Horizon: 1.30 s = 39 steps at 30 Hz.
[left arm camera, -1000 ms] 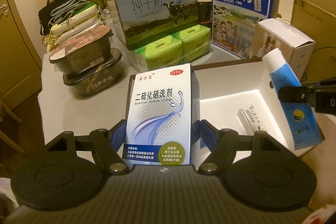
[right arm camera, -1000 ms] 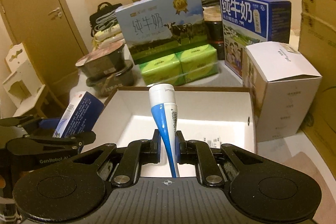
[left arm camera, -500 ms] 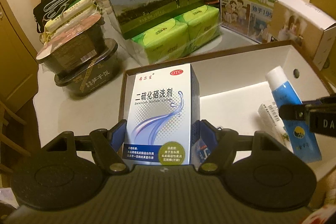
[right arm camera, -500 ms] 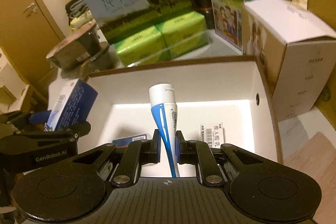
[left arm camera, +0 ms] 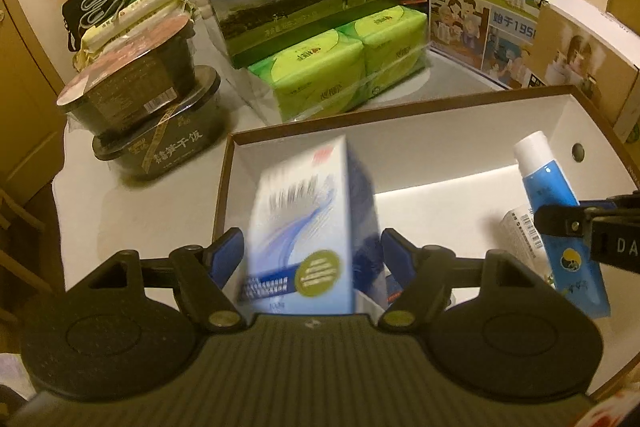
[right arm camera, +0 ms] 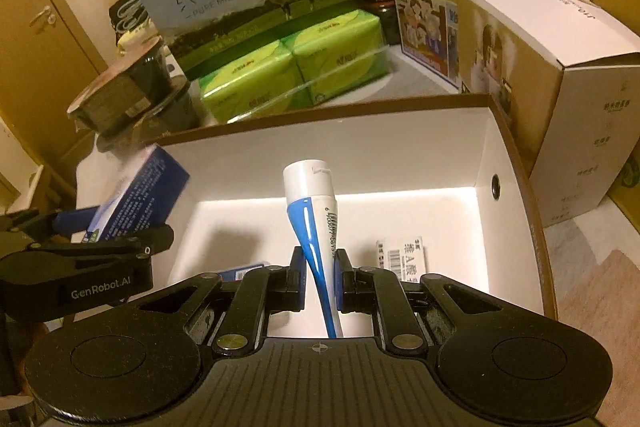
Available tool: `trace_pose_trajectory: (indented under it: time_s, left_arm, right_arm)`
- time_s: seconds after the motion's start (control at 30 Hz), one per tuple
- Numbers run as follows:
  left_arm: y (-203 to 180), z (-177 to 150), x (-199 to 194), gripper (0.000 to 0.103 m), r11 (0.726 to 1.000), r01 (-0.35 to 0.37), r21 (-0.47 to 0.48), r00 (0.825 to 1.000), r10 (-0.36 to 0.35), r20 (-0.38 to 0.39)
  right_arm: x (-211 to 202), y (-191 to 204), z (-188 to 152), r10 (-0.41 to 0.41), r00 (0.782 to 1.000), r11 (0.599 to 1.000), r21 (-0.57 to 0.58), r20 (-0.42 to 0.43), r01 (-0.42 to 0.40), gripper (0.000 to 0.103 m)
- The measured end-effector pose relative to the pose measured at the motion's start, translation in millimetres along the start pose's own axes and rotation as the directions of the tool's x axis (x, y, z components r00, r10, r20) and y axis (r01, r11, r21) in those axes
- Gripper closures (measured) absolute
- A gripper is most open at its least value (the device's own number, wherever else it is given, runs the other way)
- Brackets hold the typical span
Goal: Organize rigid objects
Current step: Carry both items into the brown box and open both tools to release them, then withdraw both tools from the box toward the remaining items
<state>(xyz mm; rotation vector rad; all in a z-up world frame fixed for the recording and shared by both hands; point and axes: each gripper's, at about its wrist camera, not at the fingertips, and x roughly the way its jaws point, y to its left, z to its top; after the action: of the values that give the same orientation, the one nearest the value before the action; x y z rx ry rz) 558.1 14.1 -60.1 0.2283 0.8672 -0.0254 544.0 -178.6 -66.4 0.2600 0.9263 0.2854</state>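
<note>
Blue-white tube [right arm camera: 314, 223] upright, cap uppermost

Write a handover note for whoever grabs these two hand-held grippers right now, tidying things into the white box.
Left hand-held gripper: the medicine box sits tilted and blurred between its jaws, over the left end of the open white box; a firm grip is unconfirmed.
Right hand-held gripper: shut on the toothpaste tube, cap pointing away, over the white box's middle.
Done: a small barcoded carton lies on the white box's floor.
Left: set both items down inside and release.
</note>
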Motion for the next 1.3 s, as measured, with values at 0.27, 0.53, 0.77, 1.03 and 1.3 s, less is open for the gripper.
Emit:
trace_pose_trajectory:
  time_s: [0.27,0.53,0.77,1.03,1.3]
  left_arm:
    - [0.0,-1.6,-8.1,0.028,1.000,-0.004,0.017,1.000,0.004,0.022]
    - [6.4,-7.4,-19.3,0.028,1.000,0.004,0.002,1.000,-0.004,0.025]
    - [9.2,-14.4,-35.6,0.026,1.000,0.013,-0.019,0.999,-0.012,0.030]
    - [9.4,-31.8,-64.9,0.026,0.998,0.048,-0.047,0.998,-0.046,0.043]
    - [11.0,-51.9,-109.7,0.026,0.994,0.079,-0.074,0.994,-0.073,0.082]
  right_arm:
    - [-0.6,-2.2,1.3,0.009,1.000,1.000,0.019,0.008,-0.009,0.089]
    - [-16.0,3.9,-2.8,0.022,0.999,1.000,-0.023,0.050,-0.020,0.051]
    - [-32.8,9.6,-10.9,0.015,0.998,0.998,-0.066,0.059,-0.011,0.044]
    - [-58.3,14.9,-28.9,0.007,0.997,0.995,-0.103,0.073,0.000,0.041]
    - [-97.3,18.9,-49.6,0.042,0.994,0.994,-0.104,0.101,-0.031,0.039]
